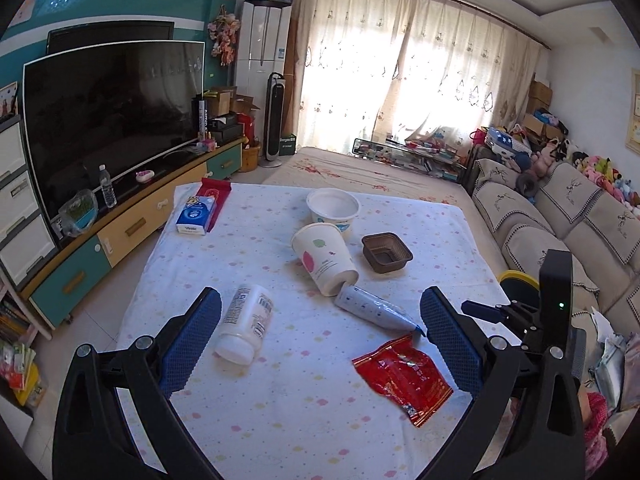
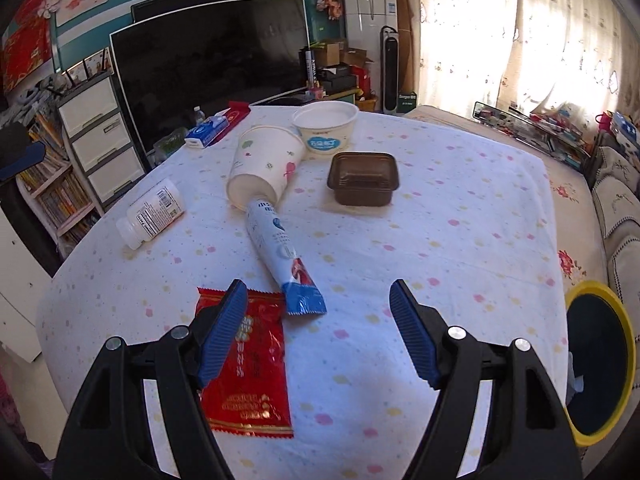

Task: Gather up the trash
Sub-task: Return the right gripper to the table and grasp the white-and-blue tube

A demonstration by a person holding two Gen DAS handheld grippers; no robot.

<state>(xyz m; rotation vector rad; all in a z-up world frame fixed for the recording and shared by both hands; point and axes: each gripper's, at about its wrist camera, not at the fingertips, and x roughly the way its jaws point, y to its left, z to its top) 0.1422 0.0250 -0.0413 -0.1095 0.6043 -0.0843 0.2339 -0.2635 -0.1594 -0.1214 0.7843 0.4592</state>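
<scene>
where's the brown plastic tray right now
The brown tray sits upright on the far part of the table, right of the tipped paper cup and just in front of the white tub, touching neither.

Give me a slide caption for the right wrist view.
Open right gripper hovers over red snack wrapper and toothpaste tube on cluttered table.

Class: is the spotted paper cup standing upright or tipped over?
Tipped over. The paper cup lies on its side on the tablecloth, its mouth facing the white tube.
</scene>
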